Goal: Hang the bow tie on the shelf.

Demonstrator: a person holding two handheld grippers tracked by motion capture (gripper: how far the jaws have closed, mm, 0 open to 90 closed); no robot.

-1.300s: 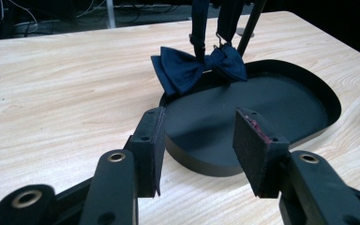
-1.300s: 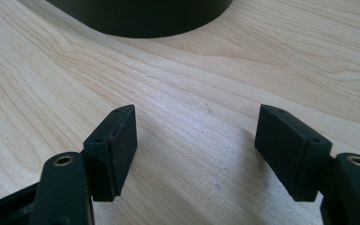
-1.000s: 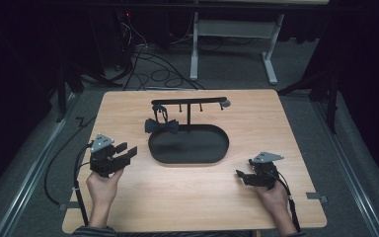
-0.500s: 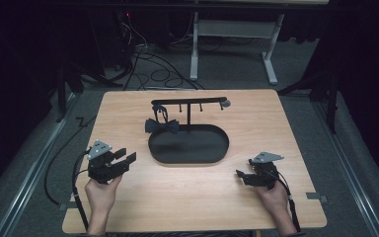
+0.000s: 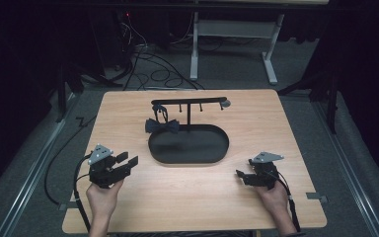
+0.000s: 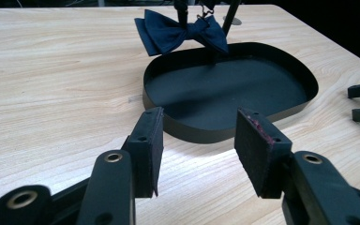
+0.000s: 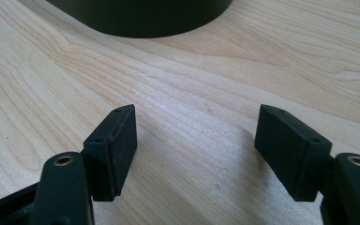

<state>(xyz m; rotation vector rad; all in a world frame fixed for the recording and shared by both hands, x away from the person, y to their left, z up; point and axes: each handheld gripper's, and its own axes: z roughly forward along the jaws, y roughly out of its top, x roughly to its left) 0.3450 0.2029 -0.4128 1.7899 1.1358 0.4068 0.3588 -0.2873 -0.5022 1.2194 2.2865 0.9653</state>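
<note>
Nothing's been grabbed yet: left gripper (image 5: 127,162) and right gripper (image 5: 243,176) are held wide apart, empty, near the tray (image 5: 187,157), so the bow tie (image 5: 162,126) probably gets reached for next.

Surface (image 5: 128,113): pale wood, rectangular, grain visible. At centre, black oval tray (image 5: 188,158) with low rim lies flat on it. Stand (image 5: 188,106) rises from tray's far edge; bow tie (image 5: 162,126) hangs over tray's far-left rim. Grey floor (image 5: 34,163) around surface, cables (image 5: 153,69) beyond far edge.
</note>
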